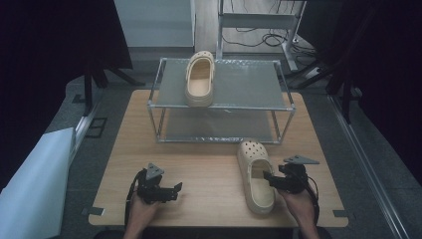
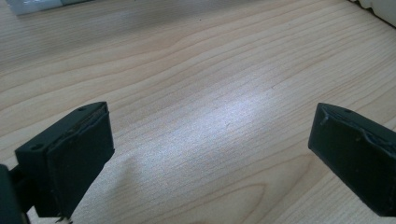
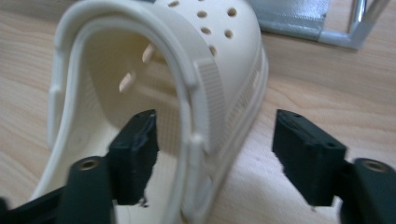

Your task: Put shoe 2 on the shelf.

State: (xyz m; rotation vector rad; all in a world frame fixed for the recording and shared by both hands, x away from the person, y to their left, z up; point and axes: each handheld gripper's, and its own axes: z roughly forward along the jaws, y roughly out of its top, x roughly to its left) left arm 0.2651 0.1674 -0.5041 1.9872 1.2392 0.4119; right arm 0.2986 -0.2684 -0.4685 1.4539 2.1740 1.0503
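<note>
Nearby, smooth perforated cream clog

black tools — grey three-cornered plates, trailing cables

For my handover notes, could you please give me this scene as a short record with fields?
surface: wooden table
rack: two-tier metal rack at the table's far side
stored clog: cream clog on the rack's top shelf
clog in hand: second clog lying on the table
right gripper: jaws astride the second clog's side wall, a gap still at the outer pad
left gripper: open over bare wood
</note>
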